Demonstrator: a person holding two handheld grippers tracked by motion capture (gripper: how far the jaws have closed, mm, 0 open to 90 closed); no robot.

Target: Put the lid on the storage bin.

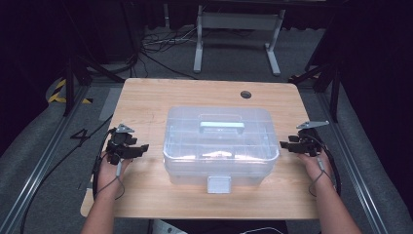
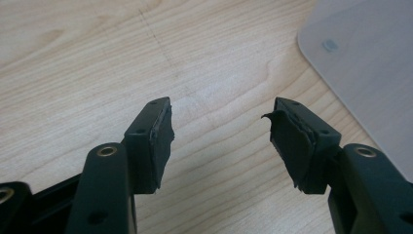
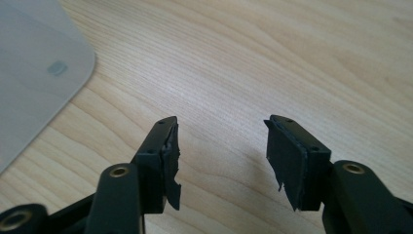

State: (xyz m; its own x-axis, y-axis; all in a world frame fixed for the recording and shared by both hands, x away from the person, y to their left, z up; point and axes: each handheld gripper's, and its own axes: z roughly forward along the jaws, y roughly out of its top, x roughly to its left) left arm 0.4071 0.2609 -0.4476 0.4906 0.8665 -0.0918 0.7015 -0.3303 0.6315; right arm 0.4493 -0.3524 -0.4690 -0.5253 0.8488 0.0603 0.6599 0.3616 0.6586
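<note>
A clear plastic storage box [image 1: 220,146] with a pale green handle [image 1: 221,126] on its lid and a white front latch [image 1: 218,184] stands in the middle of the wooden table [image 1: 146,97]. My left gripper [image 1: 144,147] sits just left of the box, pointing toward it. In the left gripper view the left gripper [image 2: 221,131] is open over bare wood, with a box corner [image 2: 360,63] at upper right. My right gripper [image 1: 284,145] is at the box's right side. The right gripper [image 3: 221,146] stands open over bare wood, a box corner [image 3: 39,73] at upper left.
A round cable hole [image 1: 246,94] lies near the table's far edge. Beyond the table stand a white metal frame [image 1: 238,29] and loose cables on a grey floor. Dark stands flank the table on both sides.
</note>
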